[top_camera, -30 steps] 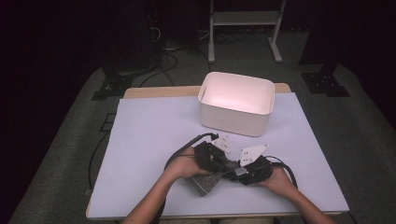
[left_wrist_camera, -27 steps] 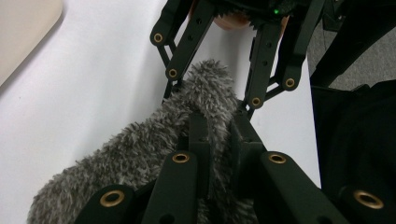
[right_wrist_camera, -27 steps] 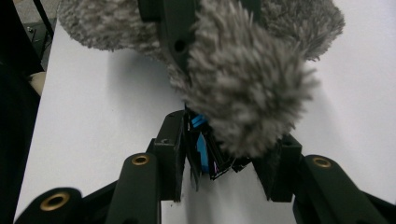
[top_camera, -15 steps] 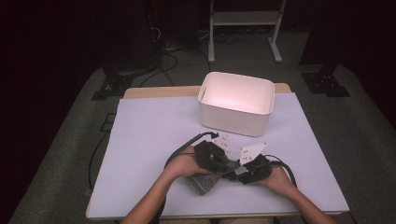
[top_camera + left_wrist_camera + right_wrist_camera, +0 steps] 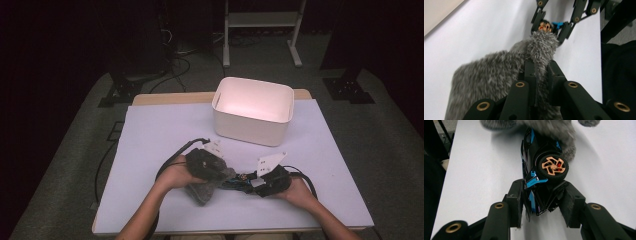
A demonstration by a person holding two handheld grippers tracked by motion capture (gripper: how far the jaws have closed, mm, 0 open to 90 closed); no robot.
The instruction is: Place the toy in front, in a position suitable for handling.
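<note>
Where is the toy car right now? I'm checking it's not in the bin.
In the high view the toy car lies near the table's front edge, clamped in the right hand-held gripper, its far end against the grey furry cloth.

Black tool (image 5: 541, 202) jaws carry brass-ringed screw holes.

Light falls from above onto the pale lavender tabletop (image 5: 165, 135), which stands bright while the floor and the room behind sink almost to black. The inside of the white plastic bin (image 5: 253, 109) glows faintly pink, its near wall a shade dimmer. Shadows under the hands are soft and short. The high view is slightly grainy and soft throughout. In the left gripper view the grey furry cloth (image 5: 491, 72) smears at its edges and the black jaws near the lens are soft. In the right gripper view the black and blue toy car (image 5: 541, 170) is sharp, and the fur above it blurs.
</note>
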